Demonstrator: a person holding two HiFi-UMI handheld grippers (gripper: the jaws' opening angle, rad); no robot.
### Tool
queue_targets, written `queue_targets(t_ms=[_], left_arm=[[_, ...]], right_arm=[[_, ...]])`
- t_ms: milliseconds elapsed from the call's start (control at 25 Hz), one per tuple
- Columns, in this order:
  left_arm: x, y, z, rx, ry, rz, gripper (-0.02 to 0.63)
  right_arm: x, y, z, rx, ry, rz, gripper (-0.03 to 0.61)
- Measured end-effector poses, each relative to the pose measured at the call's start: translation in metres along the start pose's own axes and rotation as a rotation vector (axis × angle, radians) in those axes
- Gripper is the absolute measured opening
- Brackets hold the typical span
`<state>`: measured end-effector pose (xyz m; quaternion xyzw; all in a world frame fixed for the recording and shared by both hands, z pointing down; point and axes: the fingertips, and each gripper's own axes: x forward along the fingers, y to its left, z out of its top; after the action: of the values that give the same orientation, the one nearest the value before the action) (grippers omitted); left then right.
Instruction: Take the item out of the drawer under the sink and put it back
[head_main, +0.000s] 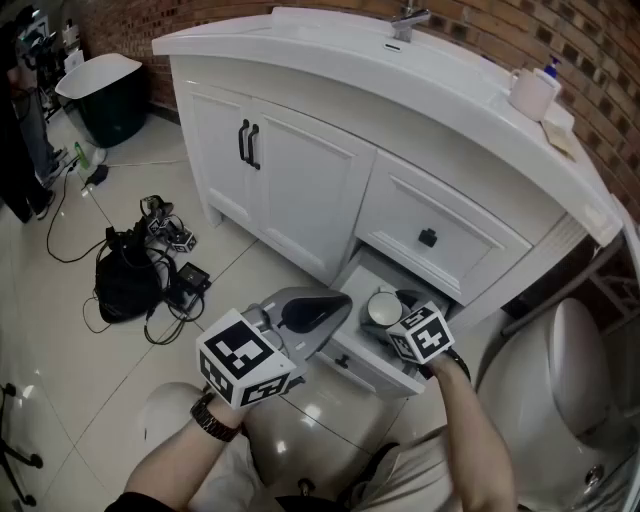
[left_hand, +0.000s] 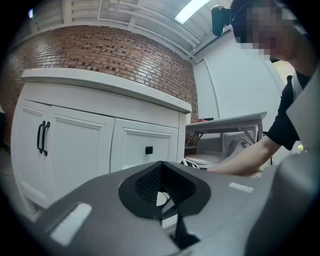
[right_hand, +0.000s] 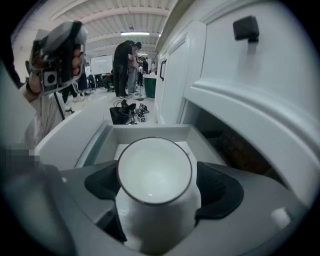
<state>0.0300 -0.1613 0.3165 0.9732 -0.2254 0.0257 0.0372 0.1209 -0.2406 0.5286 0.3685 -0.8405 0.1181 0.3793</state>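
Observation:
A white cup (head_main: 381, 307) stands mouth up in the open bottom drawer (head_main: 362, 362) of the white sink cabinet. My right gripper (head_main: 394, 312) reaches into the drawer with its jaws wide on either side of the cup. In the right gripper view the cup (right_hand: 155, 172) fills the gap of the right gripper (right_hand: 156, 196), and the black pads (right_hand: 220, 192) sit close to its sides without clearly pressing. My left gripper (head_main: 335, 300) hovers in front of the drawer, jaws together and empty. In the left gripper view the left gripper (left_hand: 165, 192) points at the cabinet.
Above the open drawer is a shut drawer with a black knob (head_main: 428, 238), and left of it two doors with black handles (head_main: 248, 145). A toilet (head_main: 570, 365) stands close on the right. A black bag with cables (head_main: 125, 282) lies on the floor tiles at left.

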Motion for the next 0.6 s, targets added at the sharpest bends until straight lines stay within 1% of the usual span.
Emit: queue_targets(t_ms=[40,80,160,240,320,480,520,600], left_arm=[[0.002,-0.001,0.001,-0.001,-0.006,0.000,0.020],[0.003,-0.001,0.002,-0.002,-0.011,0.001,0.020],[0.005,0.001,0.001,-0.001,-0.013,0.009,0.020],[0.004,0.006,-0.002,-0.006,-0.008,0.025,0.020],[0.002,0.013,-0.005,-0.019,-0.008,0.038,0.020],[-0.004,0.023,-0.004,-0.053,-0.027,0.043,0.020],[-0.005,0.023,-0.004,-0.061,-0.031,0.037,0.020],[-0.003,0.019,-0.006,-0.064,-0.029,0.017,0.020]], right_arm=[[0.003,0.002,0.002,-0.005,0.003,0.014,0.442],[0.005,0.004,0.004,-0.013,0.005,0.023,0.408],[0.004,0.006,0.011,-0.040,0.000,0.029,0.407],[-0.009,0.011,0.024,-0.062,-0.056,0.036,0.407],[-0.038,0.017,0.047,-0.083,-0.180,0.036,0.407],[-0.120,0.027,0.093,-0.137,-0.480,-0.011,0.407],[-0.138,0.029,0.098,-0.140,-0.534,-0.018,0.407],[-0.165,0.033,0.099,-0.133,-0.600,-0.014,0.407]])
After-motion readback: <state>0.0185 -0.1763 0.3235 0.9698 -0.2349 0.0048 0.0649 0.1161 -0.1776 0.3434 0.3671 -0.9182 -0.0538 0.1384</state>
